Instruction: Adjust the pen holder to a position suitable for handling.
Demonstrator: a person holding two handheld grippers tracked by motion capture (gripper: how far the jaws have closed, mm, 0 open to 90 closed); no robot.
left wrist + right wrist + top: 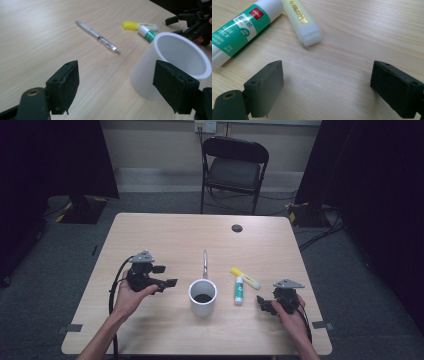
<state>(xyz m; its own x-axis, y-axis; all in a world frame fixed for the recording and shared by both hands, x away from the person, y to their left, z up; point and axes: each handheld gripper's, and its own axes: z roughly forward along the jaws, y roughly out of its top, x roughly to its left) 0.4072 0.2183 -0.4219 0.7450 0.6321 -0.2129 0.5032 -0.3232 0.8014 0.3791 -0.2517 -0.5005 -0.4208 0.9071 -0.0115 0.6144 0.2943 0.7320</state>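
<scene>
A white cup (203,297) stands upright near the table's front middle, dark inside. My left gripper (166,276) hovers just left of it, open and empty; in the left gripper view the cup (172,62) sits partly behind the right-hand jaw of that gripper (116,75). A silver pen (204,263) lies beyond the cup. A yellow highlighter (245,277) and a green-and-white glue stick (239,290) lie side by side to the cup's right. My right gripper (263,304) rests right of them, open over bare wood (325,80), with the glue stick (242,27) and highlighter (302,21) ahead.
The wooden table (150,235) has a dark cable hole (236,228) at its far right. A black folding chair (234,167) stands behind the table. Cables trail across the grey floor at the right.
</scene>
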